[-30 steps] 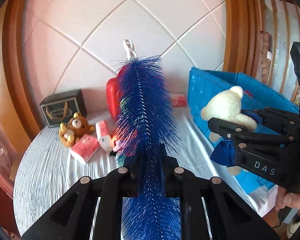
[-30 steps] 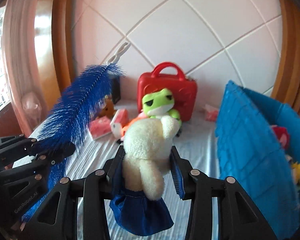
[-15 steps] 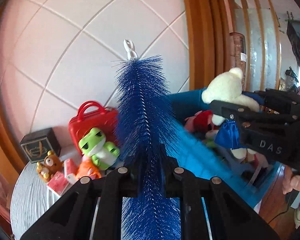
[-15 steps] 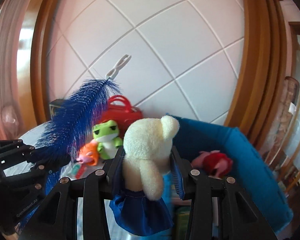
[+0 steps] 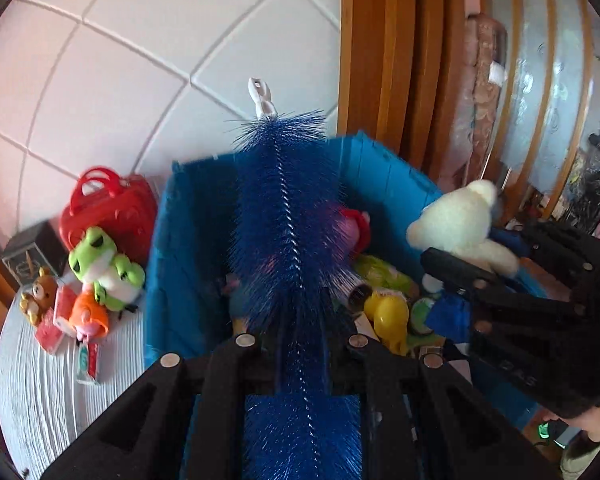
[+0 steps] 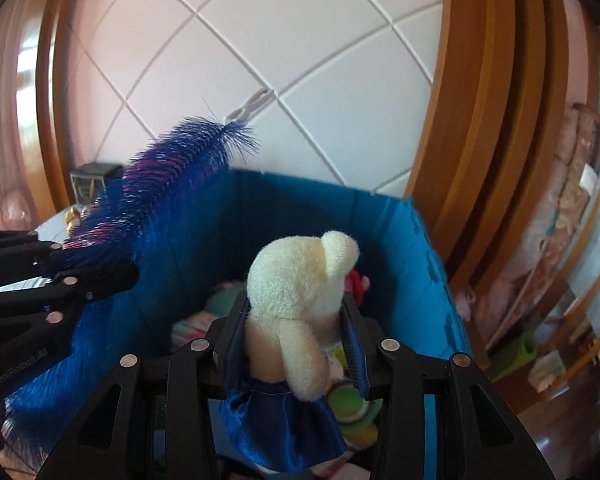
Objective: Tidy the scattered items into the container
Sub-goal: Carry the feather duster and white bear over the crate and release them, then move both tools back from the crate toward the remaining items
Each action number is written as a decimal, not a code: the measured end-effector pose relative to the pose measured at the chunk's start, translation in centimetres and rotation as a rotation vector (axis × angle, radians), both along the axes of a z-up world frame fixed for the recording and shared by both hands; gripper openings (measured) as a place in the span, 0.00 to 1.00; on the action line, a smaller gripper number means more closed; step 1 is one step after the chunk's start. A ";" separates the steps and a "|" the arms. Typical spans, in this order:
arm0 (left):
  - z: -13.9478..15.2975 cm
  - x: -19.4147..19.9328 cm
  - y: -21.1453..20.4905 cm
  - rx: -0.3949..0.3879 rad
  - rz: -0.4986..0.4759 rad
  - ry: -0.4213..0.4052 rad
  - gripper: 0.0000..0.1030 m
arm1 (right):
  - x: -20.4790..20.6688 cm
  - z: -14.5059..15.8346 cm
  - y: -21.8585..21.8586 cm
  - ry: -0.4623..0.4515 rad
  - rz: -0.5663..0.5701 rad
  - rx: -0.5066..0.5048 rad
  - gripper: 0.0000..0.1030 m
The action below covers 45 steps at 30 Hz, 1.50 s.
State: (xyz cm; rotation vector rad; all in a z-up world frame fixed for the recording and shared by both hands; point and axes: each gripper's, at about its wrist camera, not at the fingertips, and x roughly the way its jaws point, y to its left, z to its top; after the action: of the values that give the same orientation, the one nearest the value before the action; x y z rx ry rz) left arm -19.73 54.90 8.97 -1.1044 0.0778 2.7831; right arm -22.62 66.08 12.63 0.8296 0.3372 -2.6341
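Table (image 5: 40,392) toys show only left-view; hand-held grippers grip brush (image 5: 288,216) and bear (image 6: 300,292).

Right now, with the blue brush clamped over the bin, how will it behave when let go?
The blue bristle brush probably weighs little. Its twisted-wire core looks stiff, holding straight beyond the left gripper. Soft bristles may snag toys inside the blue bin.

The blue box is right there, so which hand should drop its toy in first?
Probably the right. The right gripper holds the white bear over the blue box's open middle. The left gripper's long blue brush pokes past the far wall.
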 end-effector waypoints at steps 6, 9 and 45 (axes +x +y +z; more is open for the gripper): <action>-4.6 -3.3 2.6 -0.049 0.025 -0.178 0.13 | -2.1 -3.1 3.5 -0.132 0.068 0.005 0.40; -6.2 -4.2 2.8 -0.019 0.030 -0.248 0.15 | -3.1 -4.7 4.1 -0.190 0.093 0.027 0.41; -2.8 8.8 1.0 -0.100 0.232 0.121 0.62 | 6.2 -4.5 7.9 0.015 0.063 -0.163 1.00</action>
State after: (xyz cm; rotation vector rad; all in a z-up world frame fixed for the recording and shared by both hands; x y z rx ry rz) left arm -10.90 55.89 6.21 -1.0246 0.1096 3.0826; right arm -16.40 74.01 8.12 0.7340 0.1480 -2.5697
